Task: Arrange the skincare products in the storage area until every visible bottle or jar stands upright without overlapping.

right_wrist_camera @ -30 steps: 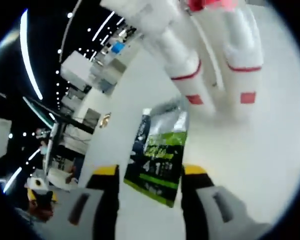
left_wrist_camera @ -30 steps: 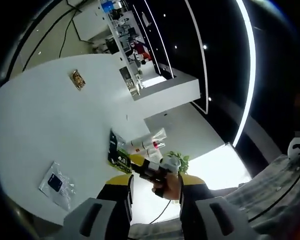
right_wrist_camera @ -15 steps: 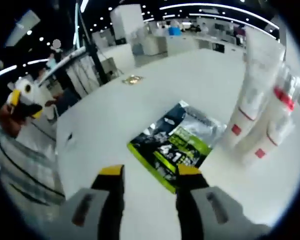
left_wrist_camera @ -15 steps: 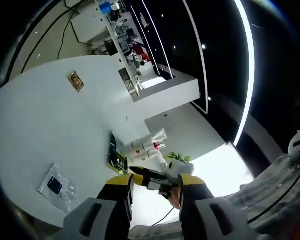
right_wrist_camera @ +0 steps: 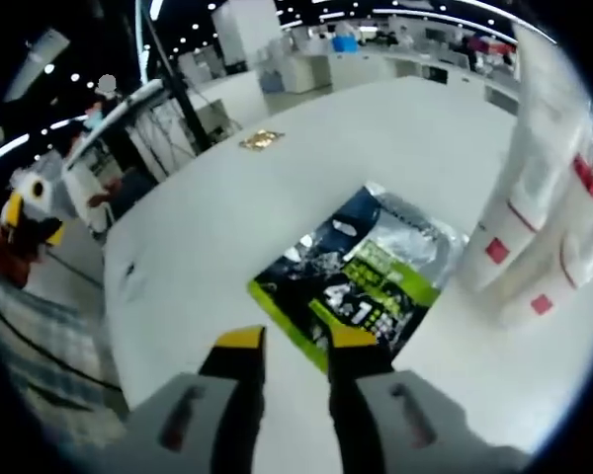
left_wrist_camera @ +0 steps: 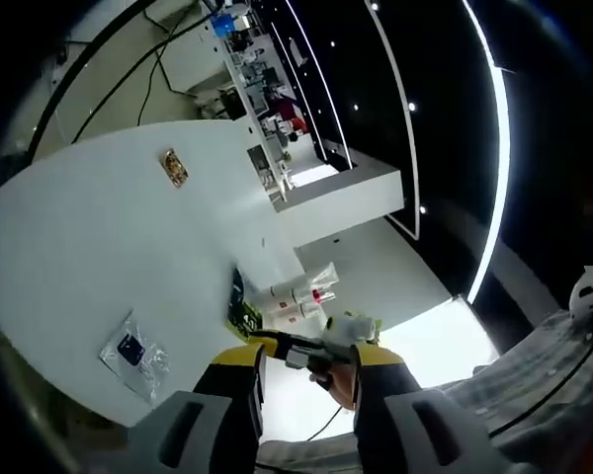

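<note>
Right tongs (right_wrist_camera: pixel 284 341) low over the white tabletop (right_wrist_camera: pixel 376 158), jaws with a narrow gap between the yellow tips, gripping nothing. Right tip sitting over the near edge of a green-and-black foil pouch (right_wrist_camera: pixel 361 281) lying flat; contact or not, can't tell. Just right of the pouch, a tight cluster of white skincare tubes (right_wrist_camera: pixel 534 237) with red bands and little red squares, standing upright, a red-capped one among them. Hard to say whether the tubes touch each other, pretty blurry there. Far off on the tabletop, a small gold-brown packet (right_wrist_camera: pixel 261 139), well apart from everything else.

Left tongs (left_wrist_camera: pixel 306 360) up high and well back from the tabletop (left_wrist_camera: pixel 99 257), jaws spread wide, empty. Between them, far away, the right tongs (left_wrist_camera: pixel 296 348) in a hand (left_wrist_camera: pixel 338 370) near the pouch (left_wrist_camera: pixel 241 308) and the upright tubes (left_wrist_camera: pixel 301 299). Also a clear plastic baggie with a dark card (left_wrist_camera: pixel 133 351) near the tabletop edge on the left, and the gold-brown packet (left_wrist_camera: pixel 175 168) far up the tabletop.
</note>
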`<action>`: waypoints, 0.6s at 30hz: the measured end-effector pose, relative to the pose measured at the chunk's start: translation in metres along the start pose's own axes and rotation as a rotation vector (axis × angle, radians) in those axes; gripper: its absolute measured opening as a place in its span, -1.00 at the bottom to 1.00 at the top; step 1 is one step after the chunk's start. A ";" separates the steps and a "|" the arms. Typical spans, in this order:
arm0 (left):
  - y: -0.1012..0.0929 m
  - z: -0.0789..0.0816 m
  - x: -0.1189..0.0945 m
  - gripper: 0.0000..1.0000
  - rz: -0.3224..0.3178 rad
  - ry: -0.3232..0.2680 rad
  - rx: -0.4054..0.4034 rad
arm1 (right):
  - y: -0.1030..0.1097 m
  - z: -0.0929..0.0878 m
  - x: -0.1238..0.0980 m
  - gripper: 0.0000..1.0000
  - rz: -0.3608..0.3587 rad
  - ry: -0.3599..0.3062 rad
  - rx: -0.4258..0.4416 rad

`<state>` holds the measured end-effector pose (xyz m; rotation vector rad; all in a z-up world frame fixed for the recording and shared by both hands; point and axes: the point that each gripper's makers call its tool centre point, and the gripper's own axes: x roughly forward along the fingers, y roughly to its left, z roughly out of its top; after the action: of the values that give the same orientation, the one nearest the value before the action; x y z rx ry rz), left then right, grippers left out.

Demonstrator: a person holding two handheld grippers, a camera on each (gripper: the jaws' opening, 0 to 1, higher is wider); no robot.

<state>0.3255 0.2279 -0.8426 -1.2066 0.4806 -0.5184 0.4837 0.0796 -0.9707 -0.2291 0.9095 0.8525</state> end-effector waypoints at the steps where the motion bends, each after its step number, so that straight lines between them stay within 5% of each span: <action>1: 0.001 0.000 -0.001 -0.32 0.004 0.004 0.003 | -0.003 0.001 0.000 -0.48 -0.015 0.000 0.006; 10: 0.003 0.000 -0.009 -0.32 0.025 0.006 -0.005 | -0.012 0.012 0.017 -0.43 -0.107 0.013 -0.197; 18: 0.004 0.000 -0.009 -0.32 0.027 0.009 -0.005 | -0.019 0.017 0.020 -0.47 -0.122 0.031 -0.171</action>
<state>0.3182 0.2345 -0.8456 -1.2017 0.5060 -0.4997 0.5142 0.0863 -0.9785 -0.4430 0.8429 0.8157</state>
